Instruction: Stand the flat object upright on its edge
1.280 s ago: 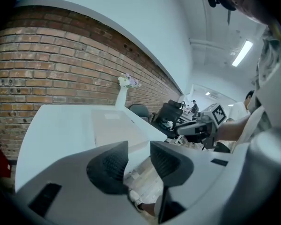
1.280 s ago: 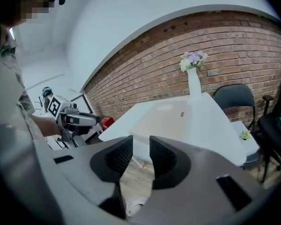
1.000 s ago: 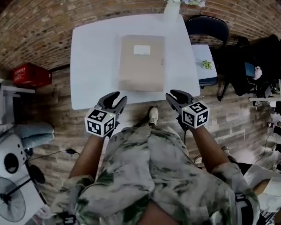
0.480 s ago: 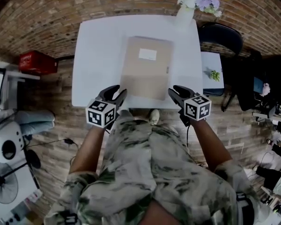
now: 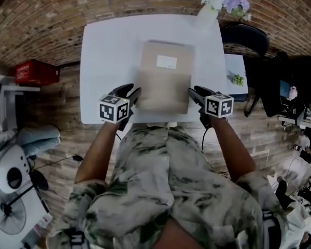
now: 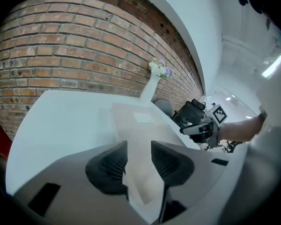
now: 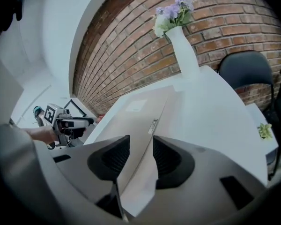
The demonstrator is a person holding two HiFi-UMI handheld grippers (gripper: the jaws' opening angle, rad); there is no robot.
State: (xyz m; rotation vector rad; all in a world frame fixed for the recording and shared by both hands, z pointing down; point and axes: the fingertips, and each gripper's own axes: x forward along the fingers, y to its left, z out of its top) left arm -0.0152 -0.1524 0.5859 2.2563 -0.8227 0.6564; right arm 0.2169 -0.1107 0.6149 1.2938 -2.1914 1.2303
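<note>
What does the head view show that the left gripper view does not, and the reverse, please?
Head view only: the fan, the wooden floor and the person's patterned shirt. Left gripper view only: the ceiling lights and the ribbed inner faces of the left claw. Both: the white table, the tan folder lying flat, the flower vase and the right claw. Both claws' jaws have just been opening, each with a near corner of the folder between them, ungripped.
</note>
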